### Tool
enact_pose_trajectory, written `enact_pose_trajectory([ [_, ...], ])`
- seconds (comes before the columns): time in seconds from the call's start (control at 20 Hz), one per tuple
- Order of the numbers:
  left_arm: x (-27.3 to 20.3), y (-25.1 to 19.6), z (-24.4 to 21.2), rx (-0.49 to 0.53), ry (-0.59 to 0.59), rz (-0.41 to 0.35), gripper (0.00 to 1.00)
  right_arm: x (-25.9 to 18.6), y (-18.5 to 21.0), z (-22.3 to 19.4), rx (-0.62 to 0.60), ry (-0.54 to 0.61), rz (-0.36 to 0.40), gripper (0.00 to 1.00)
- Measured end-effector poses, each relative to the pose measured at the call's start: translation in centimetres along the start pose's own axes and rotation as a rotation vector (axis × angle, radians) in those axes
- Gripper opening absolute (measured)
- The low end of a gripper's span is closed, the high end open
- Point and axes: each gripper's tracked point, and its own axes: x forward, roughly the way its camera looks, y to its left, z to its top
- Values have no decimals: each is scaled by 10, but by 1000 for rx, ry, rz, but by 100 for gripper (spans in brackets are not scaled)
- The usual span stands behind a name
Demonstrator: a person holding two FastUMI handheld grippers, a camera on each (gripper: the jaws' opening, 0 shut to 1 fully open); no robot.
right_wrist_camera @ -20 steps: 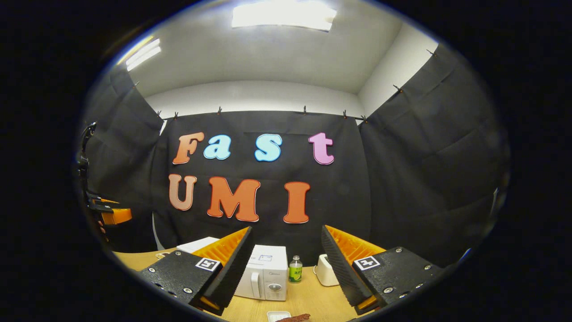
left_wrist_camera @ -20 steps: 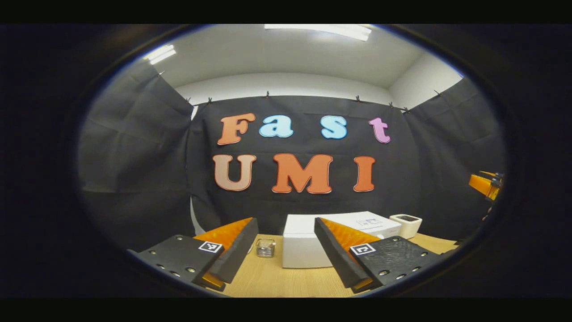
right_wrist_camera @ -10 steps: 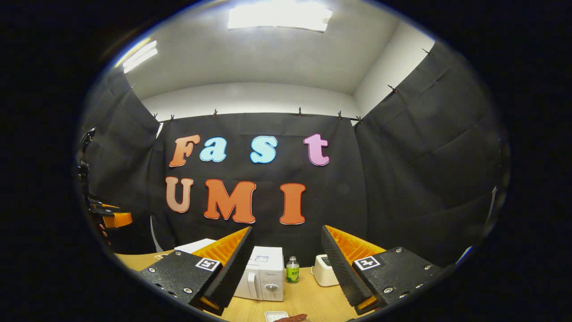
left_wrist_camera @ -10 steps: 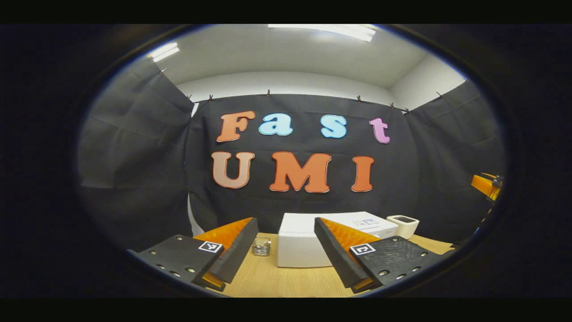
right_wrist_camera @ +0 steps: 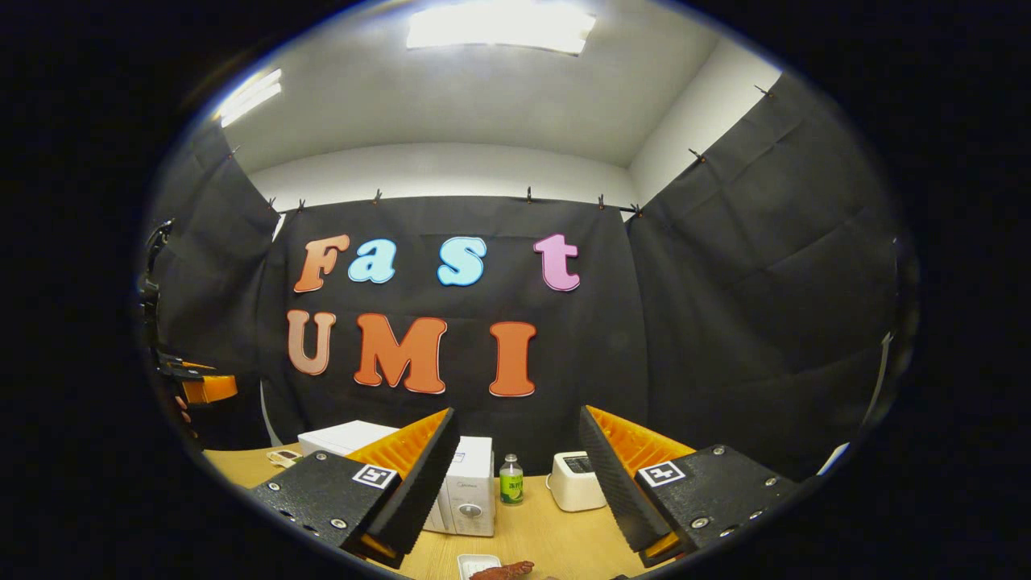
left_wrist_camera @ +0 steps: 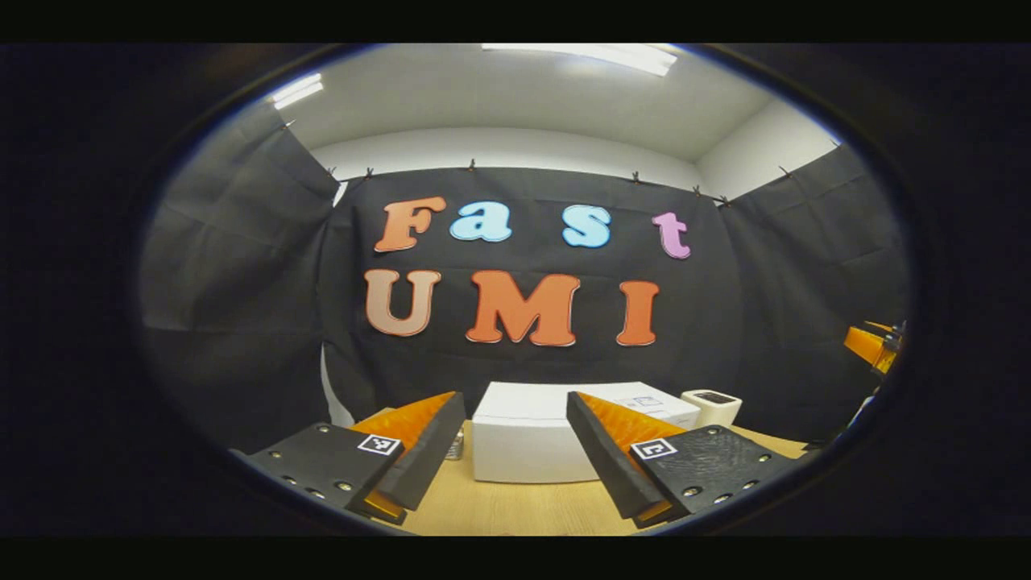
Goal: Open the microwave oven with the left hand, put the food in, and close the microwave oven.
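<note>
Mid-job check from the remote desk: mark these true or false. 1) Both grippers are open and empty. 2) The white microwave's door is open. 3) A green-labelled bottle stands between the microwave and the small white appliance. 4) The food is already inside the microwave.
1) True: the left gripper and the right gripper each hold their fingers apart with nothing between.
2) False: the white box-shaped microwave oven has its door shut.
3) True: the small green-labelled bottle stands between it and the small white appliance.
4) False: the reddish-brown food lies by a small white tray on the wooden table.

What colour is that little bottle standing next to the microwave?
The bottle has a green label and a pale cap, seen best in the right gripper view beside the white microwave.
</note>
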Motion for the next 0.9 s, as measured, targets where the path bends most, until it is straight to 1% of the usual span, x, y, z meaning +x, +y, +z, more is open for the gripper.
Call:
enact_pose_trajectory([
  [0.1, 8, -26, -11, 2, 4, -32, 87, -2, -8, -7, -11, 4, -11, 93],
  [0.2, 16, -54, -27, 8, 7, -73, 88, -6, -14, -17, 5, 10, -21, 93],
  [0.35, 28, -103, -59, 13, 37, -146, 88, -11, -15, -36, 46, 33, -1, 93],
  [0.5, 39, -150, -91, 16, 63, -211, 87, -9, -24, -57, 57, 61, -5, 93],
  [0.7, 60, -194, -141, 25, 108, -234, 88, -6, -35, -83, 72, 98, -13, 93],
  [0.9, 83, -221, -190, 16, 178, -230, 88, -6, -47, -101, 46, 106, -14, 93],
])
